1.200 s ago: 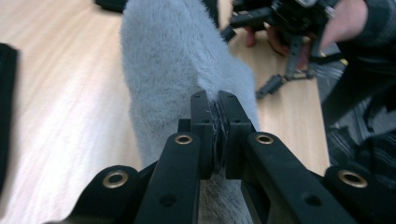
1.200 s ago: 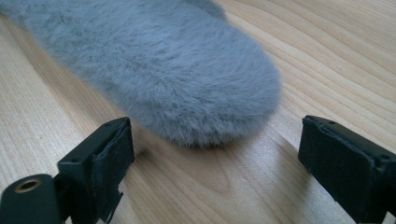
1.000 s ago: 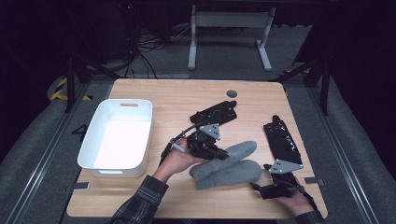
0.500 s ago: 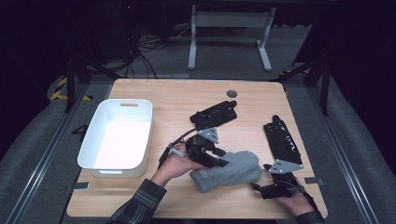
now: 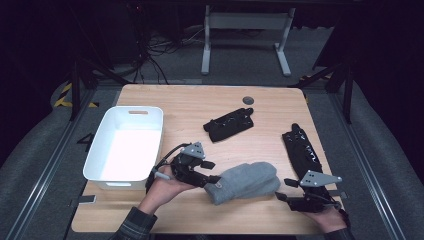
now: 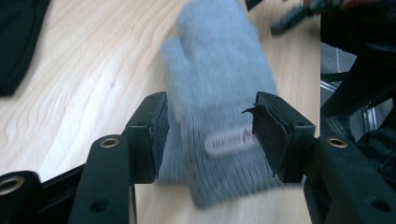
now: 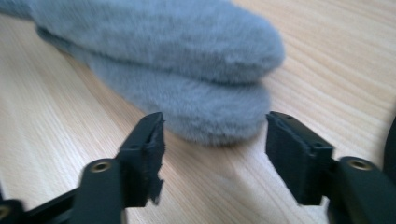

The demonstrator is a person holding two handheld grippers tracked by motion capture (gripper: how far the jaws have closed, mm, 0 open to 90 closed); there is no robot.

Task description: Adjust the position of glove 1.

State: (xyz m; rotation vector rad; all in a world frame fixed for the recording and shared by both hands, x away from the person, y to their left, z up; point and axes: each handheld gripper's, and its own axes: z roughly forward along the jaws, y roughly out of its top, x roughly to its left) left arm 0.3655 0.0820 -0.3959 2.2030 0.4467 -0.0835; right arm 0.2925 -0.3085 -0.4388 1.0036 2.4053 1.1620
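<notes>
Two grey mittens (image 5: pixel 246 182) lie stacked one on the other near the front edge of the wooden table (image 5: pixel 190 102), between the two grippers. The left gripper (image 6: pixel 208 135) has just been opening; its jaws stand apart on either side of the ribbed cuff, which lies between them unpressed. The right gripper (image 7: pixel 214 154) has just been closing, yet its jaws are released, just short of the mittens' fingertip end. A white bin (image 5: pixel 111 135) stands to the left, and two black gloves (image 5: pixel 229 124) lie farther back.

two grey mittens (image 5: pixel 247 182), two black gloves (image 5: pixel 229 124)
</notes>
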